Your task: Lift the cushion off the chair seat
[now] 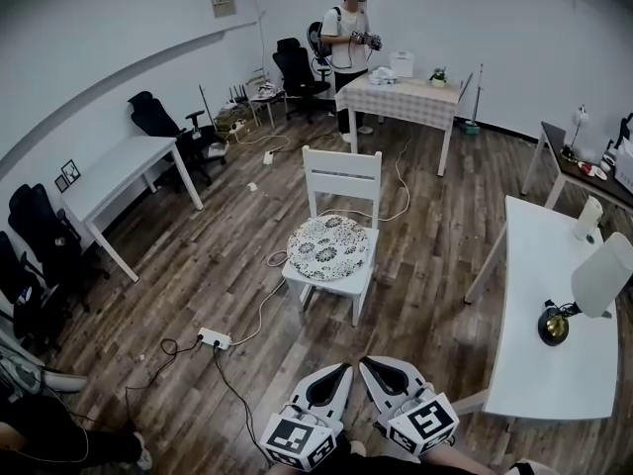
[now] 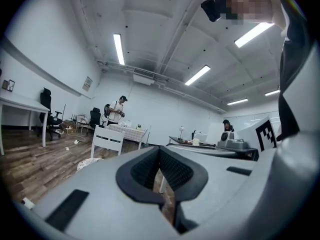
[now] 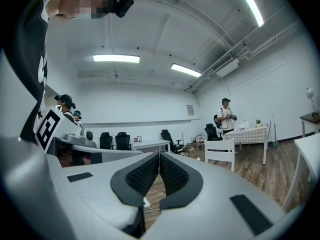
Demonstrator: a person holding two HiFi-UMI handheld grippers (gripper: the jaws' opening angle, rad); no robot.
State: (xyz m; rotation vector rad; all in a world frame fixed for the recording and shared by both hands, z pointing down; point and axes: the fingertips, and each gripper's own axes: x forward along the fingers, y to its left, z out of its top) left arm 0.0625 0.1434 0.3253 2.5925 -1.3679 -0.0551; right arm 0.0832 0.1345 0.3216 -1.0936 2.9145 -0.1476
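Left tongs [image 1: 345, 367]: jaws closed pad to pad in the left gripper view [image 2: 159, 150], nothing between them. They sit low in the head view, on my side of the chair [image 1: 341, 174], with the tip aimed toward it.

Right tongs [image 1: 365, 362]: just beside the left pair and also on my side of the chair. The right gripper view [image 3: 159, 157] shows these jaws fully together as well, with nothing gripped.

Both pairs are well apart from the chair.

Left of the chair: a white power strip [image 1: 214, 338] lies on the wooden floor [image 1: 198, 255], with a cable running from it toward the chair legs.

Chair: white, slatted back on the side away from me. The cushion [image 1: 328, 247], round with a dark floral print, lies flat on the seat and covers most of it. No tongs touch it.

Behind the chair: a bench with checked cloth [image 1: 401, 97], with a person [image 1: 348, 43] standing at its left end.

Right of the chair: a white bench [image 1: 544, 364] carrying a lamp [image 1: 601, 273] with a pale shade, near the edge away from the chair.
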